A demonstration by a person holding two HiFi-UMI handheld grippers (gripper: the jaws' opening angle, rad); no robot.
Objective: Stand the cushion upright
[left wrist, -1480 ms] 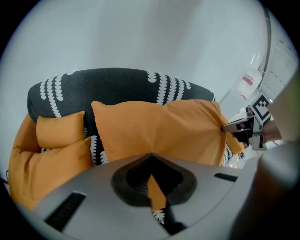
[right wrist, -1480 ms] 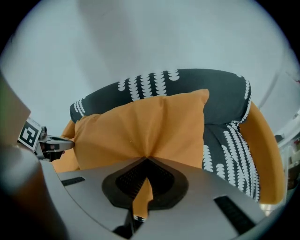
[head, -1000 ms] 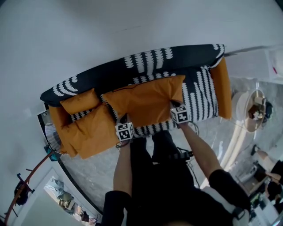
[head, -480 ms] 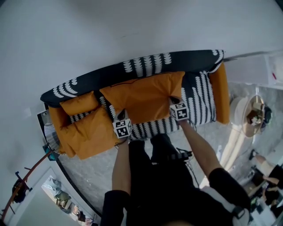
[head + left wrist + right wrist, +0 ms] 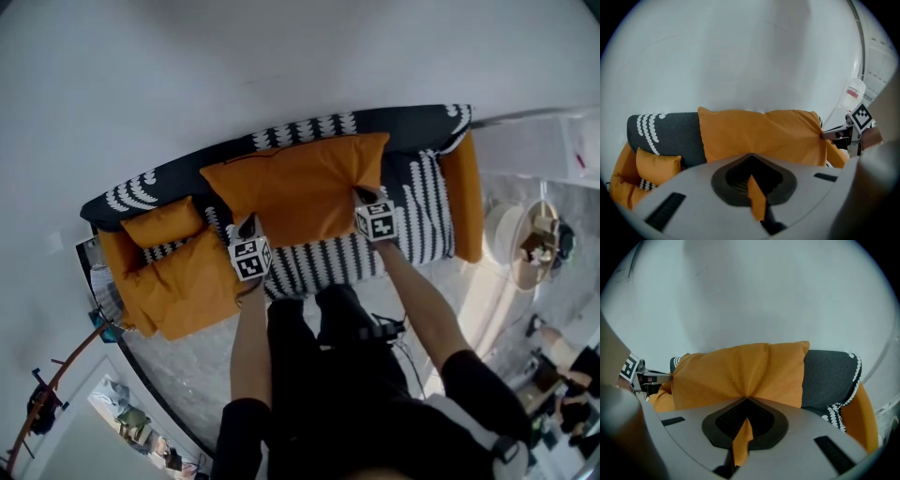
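1. Pale wall (image 5: 187, 66) fills the background. A dark sofa (image 5: 427, 211) with a white print stands along it, with 2 smaller orange pillows (image 5: 187, 281) piled at its left end.
2. One large orange cushion (image 5: 295, 187) sits mid-sofa. Its far edge is up against the backrest (image 5: 412, 129) and its near edge is over the seat (image 5: 323, 267).
3. Both grippers are clamped on that near edge. The left gripper (image 5: 248, 225) pinches a fold of orange cloth at the cushion's left near corner. The right gripper (image 5: 362, 195) pinches a fold at the right near corner. In each gripper view a strip of the fabric is nipped tight between closed jaws.
4. The cushion's long axis runs side to side, parallel to the backrest and to the line between the 2 grippers. Seen from either gripper, the cushion's body lies ahead of the jaws and above them, rising towards the wall. The backrest shows beyond it on the outer side.
5. Neither hand is clearly nearer, since each holds 1 end of the same edge at about the same depth. Any further tilt would therefore have to come from both together, or the long edge would skew.
6. By my reading the cushion is close to upright already. What likely remains is pushing the near edge in towards the foot of the backrest, so that the face rests flat against it before the cloth is let go.
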